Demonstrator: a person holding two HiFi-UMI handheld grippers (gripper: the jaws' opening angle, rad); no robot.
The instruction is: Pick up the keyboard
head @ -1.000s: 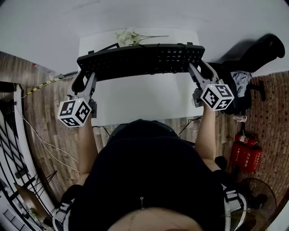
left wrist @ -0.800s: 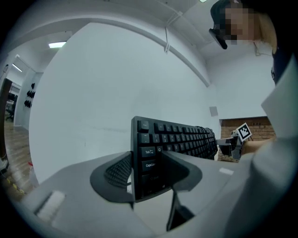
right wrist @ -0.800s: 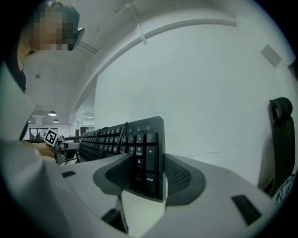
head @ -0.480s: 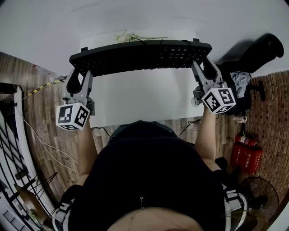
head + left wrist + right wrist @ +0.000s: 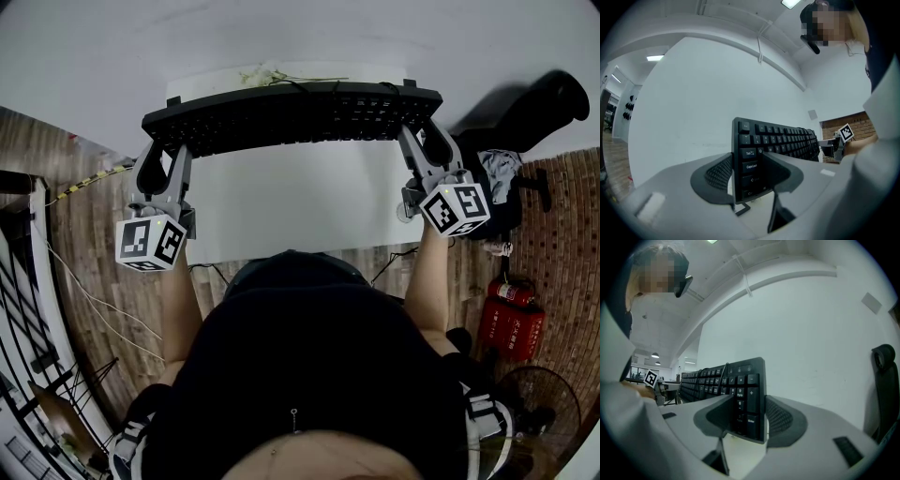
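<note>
Now we have the keyboard held up between us and the wall, over the far part of the white table, its long side running left to right. It looks to be off the tabletop, carried only at its two ends.

Our left gripper is clamped on the left end. In the left gripper view the jaws grip the keyboard through its thickness — one pad on the key face beside Tab and Caps Lock, the other on the underside. The left gripper stands fairly wide, since the board fills its gap.

Our right gripper holds the right end the same way. In the right gripper view its jaws close on the number-pad end of the keyboard, one on the keys and one behind, and the right gripper has nothing else between them.

Both marker cubes sit on the near side of the table. A sprig of pale flowers lies at the far edge, partly behind the keyboard. A black chair stands to the far right, and a red fire extinguisher rests on the floor at near right.
</note>
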